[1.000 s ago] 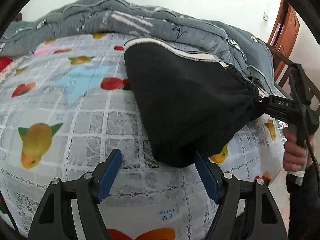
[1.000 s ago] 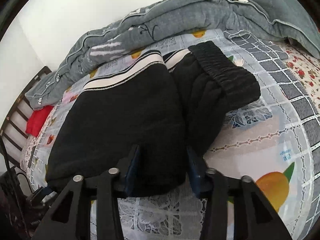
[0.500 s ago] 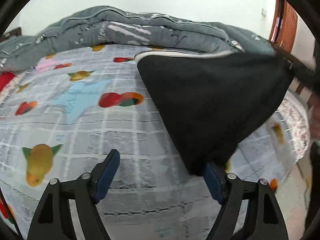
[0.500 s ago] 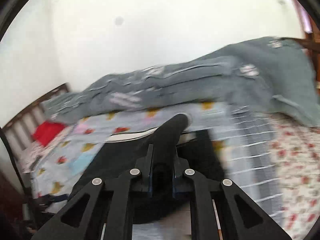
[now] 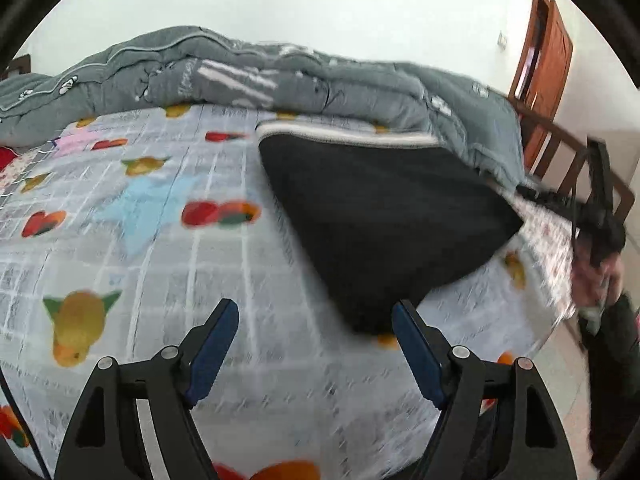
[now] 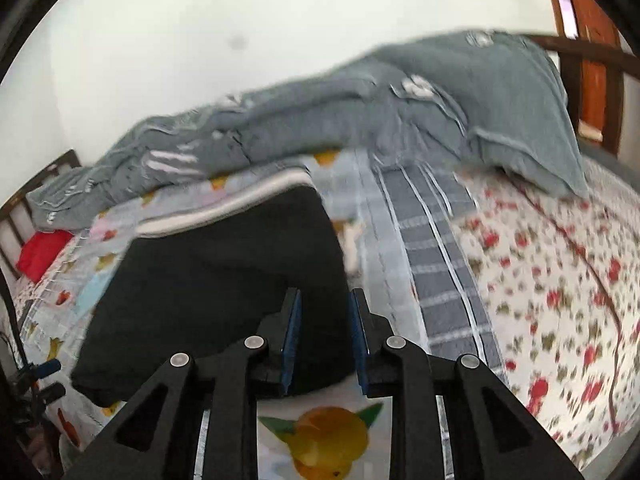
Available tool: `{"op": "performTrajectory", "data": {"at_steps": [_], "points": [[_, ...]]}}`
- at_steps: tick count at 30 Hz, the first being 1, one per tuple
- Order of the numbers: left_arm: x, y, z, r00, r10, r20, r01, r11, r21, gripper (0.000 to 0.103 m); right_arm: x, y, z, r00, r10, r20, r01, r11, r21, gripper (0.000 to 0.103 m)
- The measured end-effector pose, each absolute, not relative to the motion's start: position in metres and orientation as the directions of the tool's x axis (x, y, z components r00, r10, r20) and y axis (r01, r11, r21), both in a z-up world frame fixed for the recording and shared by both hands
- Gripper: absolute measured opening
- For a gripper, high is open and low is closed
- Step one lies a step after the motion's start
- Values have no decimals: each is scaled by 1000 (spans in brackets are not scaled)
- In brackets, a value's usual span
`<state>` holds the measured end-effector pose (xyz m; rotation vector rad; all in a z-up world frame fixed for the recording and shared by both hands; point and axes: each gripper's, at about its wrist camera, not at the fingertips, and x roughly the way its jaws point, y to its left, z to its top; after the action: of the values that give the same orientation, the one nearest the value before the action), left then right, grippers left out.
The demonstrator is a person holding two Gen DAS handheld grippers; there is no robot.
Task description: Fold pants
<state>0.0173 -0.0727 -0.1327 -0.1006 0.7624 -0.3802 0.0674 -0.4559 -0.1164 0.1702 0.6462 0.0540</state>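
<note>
Black pants with a white-striped edge lie folded on the fruit-print sheet. My left gripper is open wide, its jaws closing slightly, and the pants' near corner lies just ahead of its right finger with nothing pressed. In the right wrist view the pants spread out to the left. My right gripper hovers over their right edge, its jaws opening to a narrow gap. Black cloth shows through that gap, and the pads do not press on it. A hand holds that tool at the far right.
A bunched grey quilt runs along the back of the bed, behind the pants. A wooden bed rail and a brown door stand at the right. A floral sheet covers the right side. Something red lies at the far left.
My right gripper pinched the pants' waist end and pulled it up and to the right, then let go. The pants now lie flatter. My left gripper rose a little.
</note>
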Motion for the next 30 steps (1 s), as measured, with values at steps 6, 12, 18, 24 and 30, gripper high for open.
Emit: {"op": "performTrajectory", "data": {"at_steps": [6,12,18,24,30], "points": [[68,-115,-146,609,-272,-745,254,957,-141,77,96,-436,-165,716,32,-697,40,995,86,24],[73,-112,-165,569,-326,-755,258,942,-213,78,89,-438,-171,689,36,-724,28,997,77,24],[108,-100,-154,562,-353,-748,220,936,-276,78,114,-468,-142,733,101,-672,57,976,208,55],[155,-103,-161,522,-372,-768,212,928,-306,78,174,-477,-151,674,160,-721,57,962,266,55],[187,-93,-180,454,-518,-725,184,851,-493,66,200,-486,-174,633,244,-735,57,932,358,63]]}}
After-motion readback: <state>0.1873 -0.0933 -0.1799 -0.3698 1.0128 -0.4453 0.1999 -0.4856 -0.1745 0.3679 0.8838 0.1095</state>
